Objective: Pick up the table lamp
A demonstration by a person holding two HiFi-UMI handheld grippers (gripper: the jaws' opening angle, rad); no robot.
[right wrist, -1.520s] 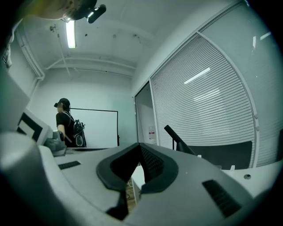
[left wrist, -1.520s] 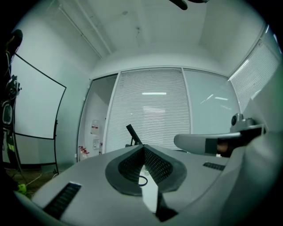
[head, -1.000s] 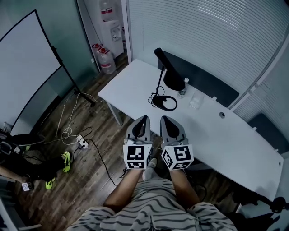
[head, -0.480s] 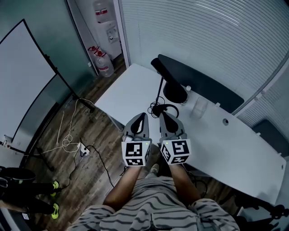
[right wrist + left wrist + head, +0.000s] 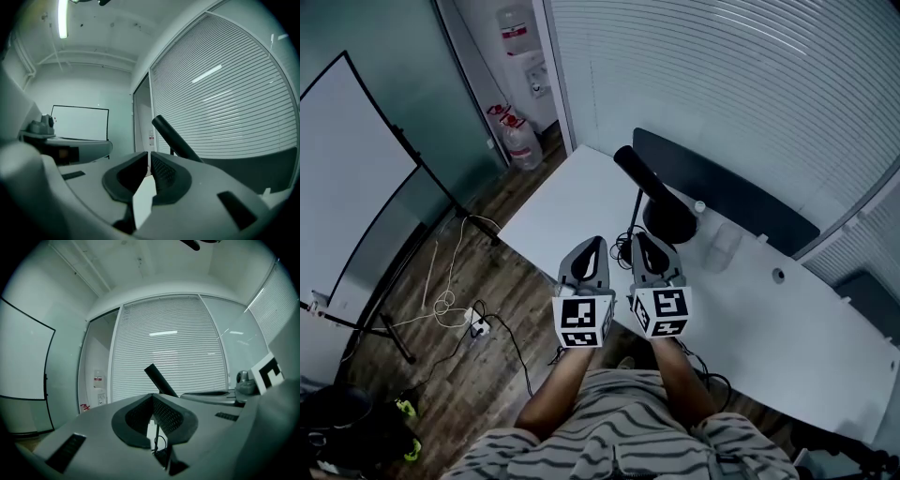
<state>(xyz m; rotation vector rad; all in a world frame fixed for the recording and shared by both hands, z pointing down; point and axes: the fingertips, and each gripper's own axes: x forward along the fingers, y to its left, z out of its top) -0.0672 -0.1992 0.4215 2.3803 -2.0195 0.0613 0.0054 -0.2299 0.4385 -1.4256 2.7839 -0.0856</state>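
Both tools are clenched on nothing: the left gripper point(image 5: 592, 246) and right gripper point(image 5: 645, 240) point level over the near edge of the white desk point(image 5: 572, 202), jaws together. The black table lamp point(image 5: 637, 174) stands upright on that desk just ahead of them, a slim stem rising from a round base. A good pickup likely means opening the jaws first, then closing low on the stem so the tilted head cannot swing. Its coiled cable point(image 5: 622, 243) lies between grippers and base and could snag. A capped bottle point(image 5: 699, 208) and clear cup point(image 5: 722, 249) stand beside the base.
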